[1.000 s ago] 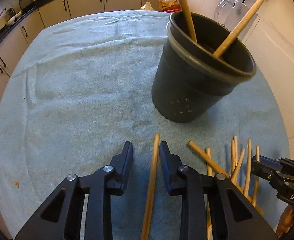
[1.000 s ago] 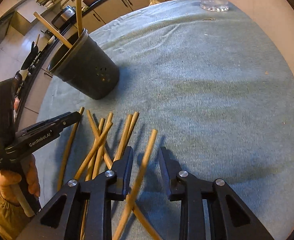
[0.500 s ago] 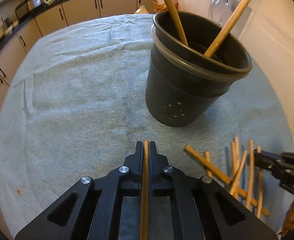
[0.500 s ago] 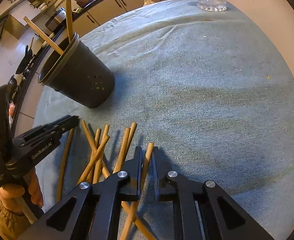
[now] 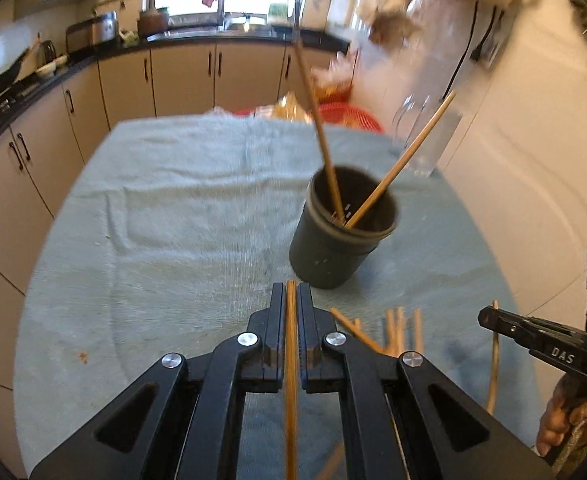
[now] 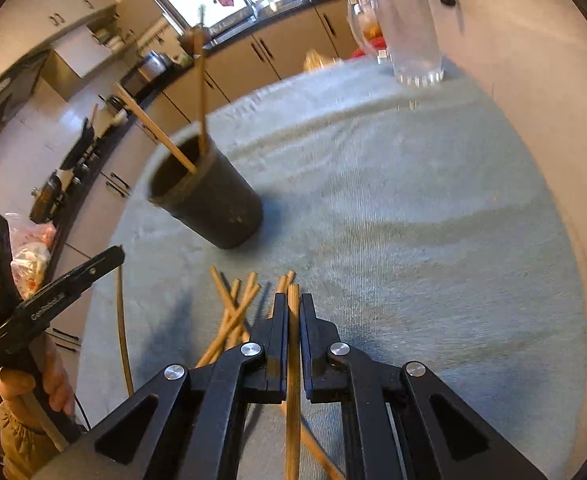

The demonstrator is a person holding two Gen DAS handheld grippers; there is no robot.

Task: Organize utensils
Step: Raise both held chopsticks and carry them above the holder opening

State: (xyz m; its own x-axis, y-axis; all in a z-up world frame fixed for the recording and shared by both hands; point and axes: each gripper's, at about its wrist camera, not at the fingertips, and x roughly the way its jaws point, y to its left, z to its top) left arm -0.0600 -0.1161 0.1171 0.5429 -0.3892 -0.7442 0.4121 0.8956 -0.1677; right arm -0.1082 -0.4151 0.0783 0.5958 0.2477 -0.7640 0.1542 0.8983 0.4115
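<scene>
A dark utensil cup [image 5: 335, 246] [image 6: 213, 204] stands on the grey-green towel with two wooden chopsticks leaning out of it. My left gripper [image 5: 291, 292] is shut on one wooden chopstick [image 5: 291, 360], lifted above the towel in front of the cup. My right gripper [image 6: 292, 300] is shut on another chopstick [image 6: 292, 360], raised over the loose pile. Several chopsticks [image 5: 393, 330] [image 6: 233, 316] lie on the towel between the two grippers. The right gripper shows at the right edge of the left wrist view [image 5: 489, 316]; the left gripper shows at the left of the right wrist view [image 6: 113, 254].
A clear glass pitcher [image 6: 411, 36] [image 5: 429, 136] stands at the far end of the towel by the white wall. A red basket [image 5: 345, 114] with bags sits behind the table. Kitchen cabinets and a counter run along the left and the back.
Both grippers closed on a chopstick each and rose off the towel. The cup now looks farther away and lower in both views.
</scene>
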